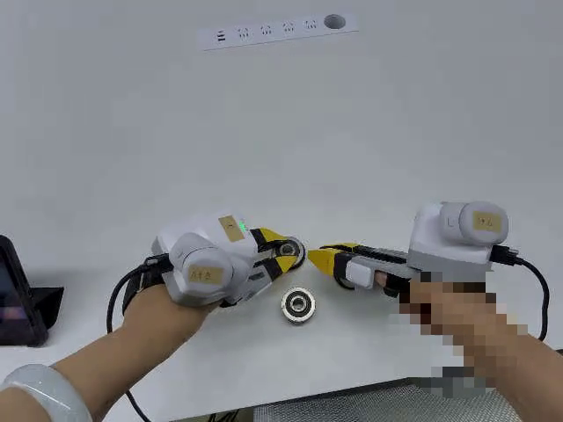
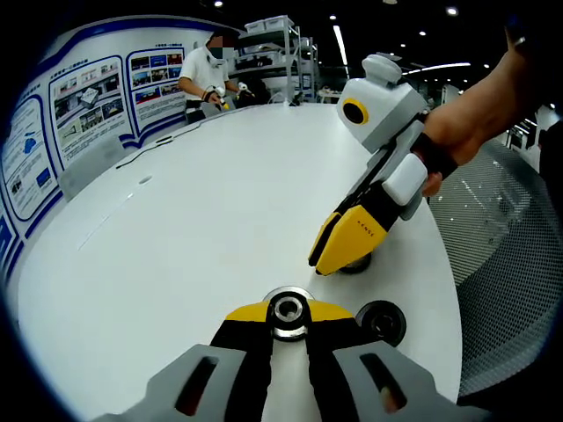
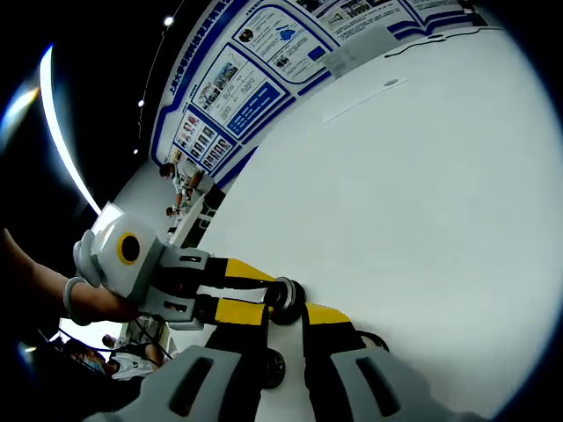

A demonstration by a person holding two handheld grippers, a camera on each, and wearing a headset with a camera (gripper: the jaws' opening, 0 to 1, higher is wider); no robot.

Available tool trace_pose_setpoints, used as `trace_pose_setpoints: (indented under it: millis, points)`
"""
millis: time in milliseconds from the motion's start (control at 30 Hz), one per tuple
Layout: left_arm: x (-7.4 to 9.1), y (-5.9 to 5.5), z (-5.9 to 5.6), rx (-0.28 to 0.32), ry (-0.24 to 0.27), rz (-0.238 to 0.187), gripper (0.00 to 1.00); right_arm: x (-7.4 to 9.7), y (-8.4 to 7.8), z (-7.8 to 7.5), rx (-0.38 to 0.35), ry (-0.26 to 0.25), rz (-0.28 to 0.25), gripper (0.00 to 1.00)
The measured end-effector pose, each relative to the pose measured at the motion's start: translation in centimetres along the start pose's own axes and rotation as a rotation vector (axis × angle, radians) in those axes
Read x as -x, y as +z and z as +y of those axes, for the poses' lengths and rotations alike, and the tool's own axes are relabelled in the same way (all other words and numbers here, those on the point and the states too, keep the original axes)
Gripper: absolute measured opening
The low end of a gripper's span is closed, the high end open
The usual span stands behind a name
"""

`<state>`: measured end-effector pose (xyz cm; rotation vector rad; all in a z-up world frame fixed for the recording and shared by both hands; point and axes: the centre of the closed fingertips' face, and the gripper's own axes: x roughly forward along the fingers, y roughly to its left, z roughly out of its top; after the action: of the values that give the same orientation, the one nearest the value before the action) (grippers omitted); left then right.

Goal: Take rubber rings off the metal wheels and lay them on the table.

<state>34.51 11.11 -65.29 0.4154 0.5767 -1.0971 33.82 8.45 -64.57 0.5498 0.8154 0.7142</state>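
White table (image 1: 352,132), grey left gripper (image 1: 283,255) (yellow-black jaws), silver wheel (image 2: 288,309), its rim perhaps black.

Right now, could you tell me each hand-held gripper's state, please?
Left hand-held gripper: closed on a metal wheel.
Right hand-held gripper: jaws near together; grip cannot be told.

I see a white table (image 1: 369,149) bearing one wheel (image 1: 298,305), a power strip (image 1: 277,29) and a dark device (image 1: 18,294) at left
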Motion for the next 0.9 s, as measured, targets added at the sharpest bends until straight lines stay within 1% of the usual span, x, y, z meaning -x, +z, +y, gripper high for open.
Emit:
trace_pose_setpoints:
  millis: [233, 533, 900]
  points:
    - [0.0, -0.1, 0.0, 0.001, 0.0, -0.006, 0.14, -0.8, 0.3, -0.1, -0.021, 0.01, -0.002, 0.18]
    - [0.0, -0.1, 0.0, 0.016, 0.007, -0.019, 0.14, -2.4, 0.4, 0.1, -0.038, 0.028, 0.017, 0.2]
    - [0.0, -0.1, 0.0, 0.025, 0.01, -0.028, 0.14, -3.0, 0.1, -0.1, -0.057, 0.035, 0.034, 0.22]
